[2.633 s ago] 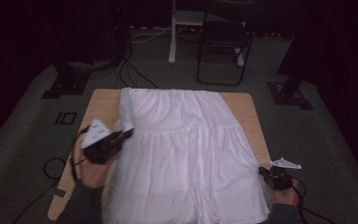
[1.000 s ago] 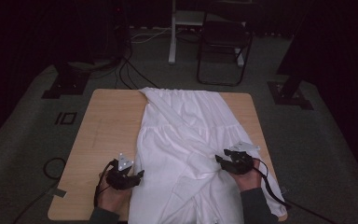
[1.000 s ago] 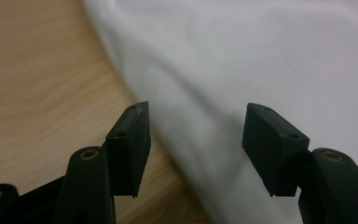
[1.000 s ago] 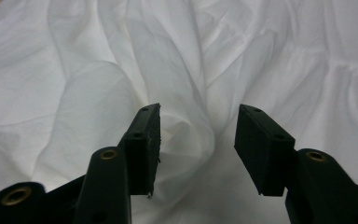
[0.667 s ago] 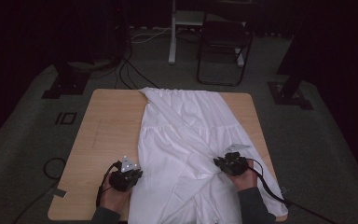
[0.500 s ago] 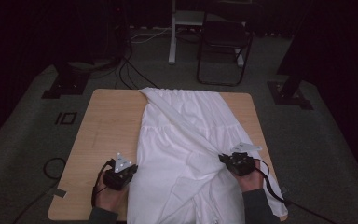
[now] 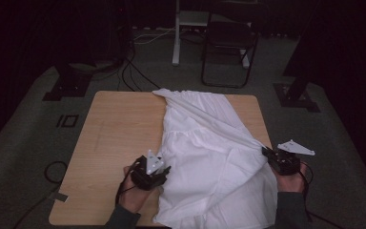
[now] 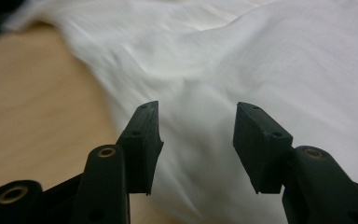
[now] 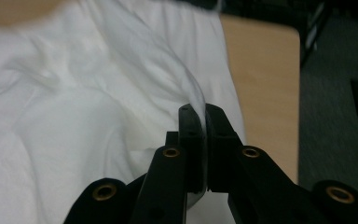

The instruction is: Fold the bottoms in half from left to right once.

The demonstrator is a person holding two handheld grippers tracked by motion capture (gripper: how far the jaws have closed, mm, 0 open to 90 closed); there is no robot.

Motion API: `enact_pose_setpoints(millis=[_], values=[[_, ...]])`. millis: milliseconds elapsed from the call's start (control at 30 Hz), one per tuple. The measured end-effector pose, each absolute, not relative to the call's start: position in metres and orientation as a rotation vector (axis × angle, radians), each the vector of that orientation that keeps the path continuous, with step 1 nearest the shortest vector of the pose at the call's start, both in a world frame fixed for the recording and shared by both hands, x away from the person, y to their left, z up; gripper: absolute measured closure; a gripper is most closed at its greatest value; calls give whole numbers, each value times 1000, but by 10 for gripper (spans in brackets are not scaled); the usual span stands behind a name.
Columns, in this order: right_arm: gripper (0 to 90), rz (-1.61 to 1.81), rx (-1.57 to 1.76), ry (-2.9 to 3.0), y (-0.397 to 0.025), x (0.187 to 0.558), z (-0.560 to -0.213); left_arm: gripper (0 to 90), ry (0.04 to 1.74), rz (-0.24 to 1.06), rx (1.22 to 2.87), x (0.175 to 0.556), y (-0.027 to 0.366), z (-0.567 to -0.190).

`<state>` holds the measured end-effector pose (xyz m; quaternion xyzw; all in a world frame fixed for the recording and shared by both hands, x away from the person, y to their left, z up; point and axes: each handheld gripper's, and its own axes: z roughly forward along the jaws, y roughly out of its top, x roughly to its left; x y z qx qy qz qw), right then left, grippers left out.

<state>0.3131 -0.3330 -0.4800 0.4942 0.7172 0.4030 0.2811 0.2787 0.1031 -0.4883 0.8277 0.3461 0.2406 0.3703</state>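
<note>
A: Where is the cloth [image 7: 209, 152] lying?

B: It is lying over the right half of the table [image 7: 114, 138], running from the far edge down to the near edge, where it is hanging a little over the front. The left half of the wooden top is showing bare.

A: What is the right gripper [image 7: 272, 156] doing?

B: It is sitting by the table's right edge, and its 2 jaws are pinching a fold of the cloth between them. In the right gripper view the right gripper [image 9: 204, 140] is squeezing a thin white ridge of fabric (the ridge is rising out of the jaws and running away up the cloth). In the high view that ridge is stretching as a taut line from the gripper toward the far corner of the cloth.

A: And the left gripper [image 7: 164, 172]?

B: It is resting at the cloth's left edge, near the front of the table. In the left gripper view the left gripper [image 8: 196, 130] is standing with its jaws spread wide, nothing between them, and the cloth [image 8: 242, 70] is lying just beyond and beneath the tips. The bare wood is showing at that view's left.

A: What is beyond the table?

B: A dark chair [image 7: 228, 43] is standing on the floor past the far edge.
</note>
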Motion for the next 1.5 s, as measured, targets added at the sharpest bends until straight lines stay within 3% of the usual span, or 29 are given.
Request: enact_pose_setpoints(millis=[200,300,433,833,967,1067,1267,1333,1500], values=[[864,936,1422,2013,-346,336,-541,447,983,506,2227,304,72,-542],[861,899,1452,2033,-344,340,-556,536,990,512,2268,309,67,-552],[860,872,1458,2054,-336,340,-562,762,1000,561,2284,317,72,-550],[857,911,1374,2148,-285,366,-560,791,1240,712,2245,396,130,-544],[858,918,1376,2129,-272,388,-560,756,1252,722,2234,416,138,-543],[847,894,1402,2120,-269,401,-558,624,1220,686,2213,418,147,-541],[548,977,1433,2026,-274,397,-536,513,1168,701,2089,379,179,-515],[489,986,1406,1991,-271,392,-526,497,1152,703,2069,365,189,-508],[455,1040,1307,2029,-252,392,-511,466,1128,723,2043,326,213,-500]])
